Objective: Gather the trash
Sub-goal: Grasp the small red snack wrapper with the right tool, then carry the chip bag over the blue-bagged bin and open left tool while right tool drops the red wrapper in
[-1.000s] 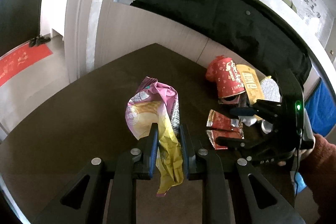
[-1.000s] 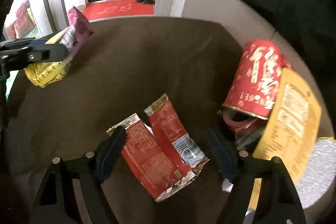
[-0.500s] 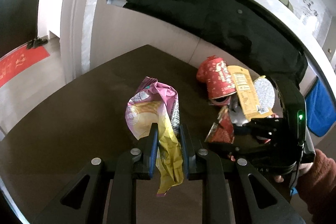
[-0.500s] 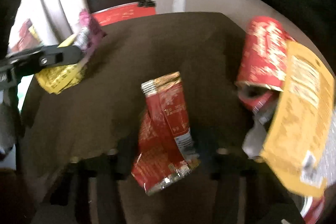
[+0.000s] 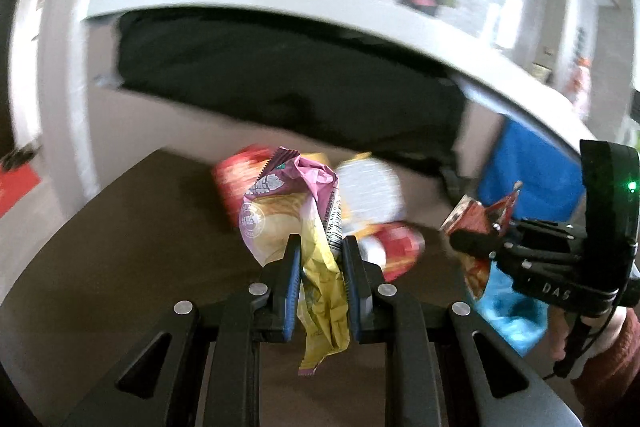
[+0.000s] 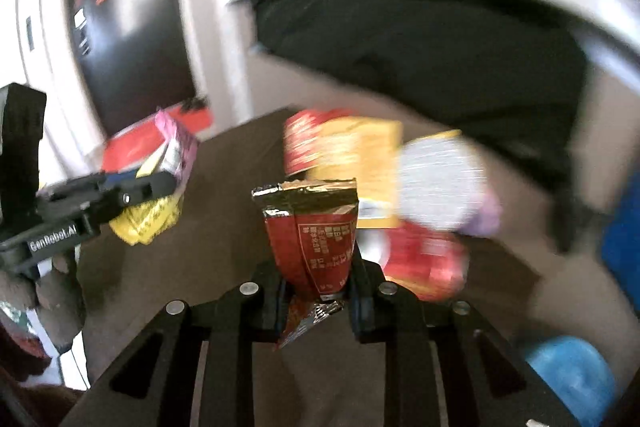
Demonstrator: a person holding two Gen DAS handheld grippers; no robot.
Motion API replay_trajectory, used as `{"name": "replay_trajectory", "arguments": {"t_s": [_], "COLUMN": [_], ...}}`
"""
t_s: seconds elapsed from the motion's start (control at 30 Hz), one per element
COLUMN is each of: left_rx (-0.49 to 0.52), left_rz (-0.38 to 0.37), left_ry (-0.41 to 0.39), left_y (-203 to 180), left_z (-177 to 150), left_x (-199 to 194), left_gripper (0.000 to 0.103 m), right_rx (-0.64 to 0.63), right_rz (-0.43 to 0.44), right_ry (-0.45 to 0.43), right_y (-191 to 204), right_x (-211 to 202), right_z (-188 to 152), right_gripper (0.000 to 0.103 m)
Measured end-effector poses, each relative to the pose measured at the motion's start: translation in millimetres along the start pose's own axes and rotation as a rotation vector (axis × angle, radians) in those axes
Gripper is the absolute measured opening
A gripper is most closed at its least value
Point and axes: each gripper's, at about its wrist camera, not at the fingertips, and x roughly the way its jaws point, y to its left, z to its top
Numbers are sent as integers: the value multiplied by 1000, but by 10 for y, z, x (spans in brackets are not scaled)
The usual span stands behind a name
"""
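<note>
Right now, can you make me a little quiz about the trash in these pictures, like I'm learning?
1. True or false: the left gripper holds a pink and yellow snack bag.
2. What colour is the wrapper in the right gripper? A green, B red, C white.
3. Fill in: more trash, such as a red cup, lies on the dark brown ____.

Key: 1 true. 2 B. 3 table.
</note>
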Motion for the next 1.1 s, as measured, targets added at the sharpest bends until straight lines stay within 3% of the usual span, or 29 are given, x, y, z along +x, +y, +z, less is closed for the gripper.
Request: {"name": "replay_trajectory", "arguments": {"t_s": [0.1, 0.27, 0.5, 0.73, 1.1], "left_rx": [55, 137, 254, 321, 324], "left_rz": [-69, -160, -243, -274, -304], "left_ry": [-16, -4, 47, 111, 249], "left_y": [-492, -1265, -2236, -2766, -2899], "left_z": [57, 2, -224, -485, -750], "left_x": [72, 258, 574, 931, 1519], "left_gripper": [21, 21, 21, 21, 21], "right_rx": [74, 178, 294, 387, 497], "right_rz": [-111, -266, -392, -401, -343], "right_ry": [-58, -104, -123, -120, -45], "right_y": [-374, -851, -1481, -1844, -2273], "right_x": [-518, -1029, -1363, -1381, -968], "right_z": [-125, -366, -757, -1158, -1551], "right_gripper": [21, 21, 21, 21, 22]}}
